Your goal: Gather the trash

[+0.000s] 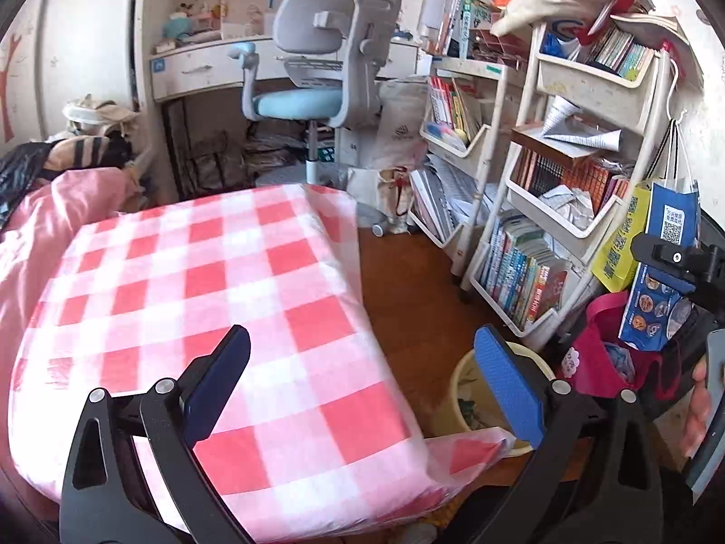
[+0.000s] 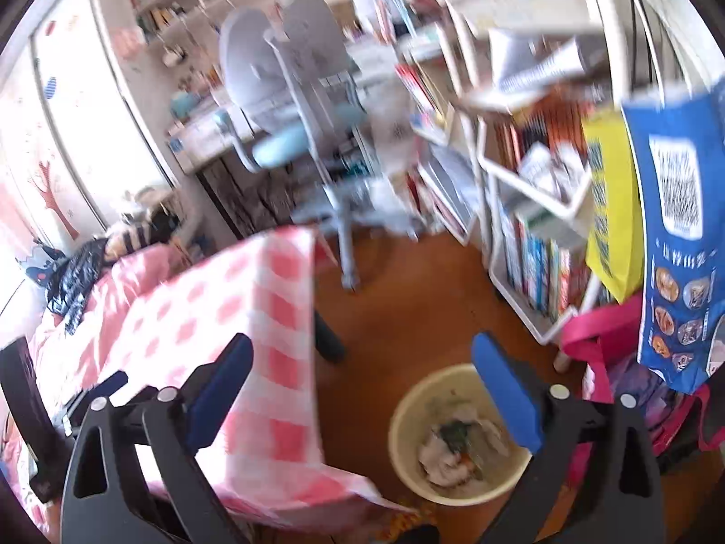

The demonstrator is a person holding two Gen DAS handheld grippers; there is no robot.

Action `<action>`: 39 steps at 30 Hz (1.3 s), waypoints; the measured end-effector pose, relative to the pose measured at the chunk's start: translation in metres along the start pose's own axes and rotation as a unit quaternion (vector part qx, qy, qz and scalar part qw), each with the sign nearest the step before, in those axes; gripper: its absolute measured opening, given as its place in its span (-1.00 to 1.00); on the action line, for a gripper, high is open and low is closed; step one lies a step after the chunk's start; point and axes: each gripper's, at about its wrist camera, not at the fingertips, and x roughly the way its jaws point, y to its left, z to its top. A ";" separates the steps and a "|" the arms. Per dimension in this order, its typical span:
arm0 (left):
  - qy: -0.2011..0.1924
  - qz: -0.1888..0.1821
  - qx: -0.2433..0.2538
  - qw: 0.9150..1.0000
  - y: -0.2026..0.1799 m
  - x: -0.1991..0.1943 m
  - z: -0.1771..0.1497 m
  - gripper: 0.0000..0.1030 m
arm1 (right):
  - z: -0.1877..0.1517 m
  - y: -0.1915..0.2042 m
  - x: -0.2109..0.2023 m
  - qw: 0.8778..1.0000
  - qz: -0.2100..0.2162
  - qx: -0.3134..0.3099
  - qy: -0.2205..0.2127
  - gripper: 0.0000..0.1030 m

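Both our left gripper (image 1: 362, 385) and right gripper (image 2: 362, 390) have jaws spread, empty; next trash should drop squarely above the cream bin (image 2: 408, 412).

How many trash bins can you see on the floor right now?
1: a cream round bin with crumpled trash inside, on the wooden floor beside the checkered table's corner. Others may be hidden behind it.

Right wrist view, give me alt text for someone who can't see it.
An open hand-held gripper hangs over a wooden floor, above a cream bin holding crumpled trash. A pink checked tablecloth is at left, crowded bookshelves at right.
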 end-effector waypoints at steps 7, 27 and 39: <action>-0.043 0.039 -0.011 0.998 0.056 -0.051 -0.001 0.85 | -0.025 0.086 -0.003 0.992 -0.003 -0.103 -0.071 0.85; -0.071 0.125 -0.053 0.988 0.157 -0.052 0.021 0.86 | -0.017 0.185 0.046 0.979 0.046 -0.175 -0.093 0.85; -0.067 0.139 -0.078 0.985 0.177 -0.051 0.010 0.86 | -0.025 0.205 0.048 0.975 0.045 -0.203 -0.080 0.85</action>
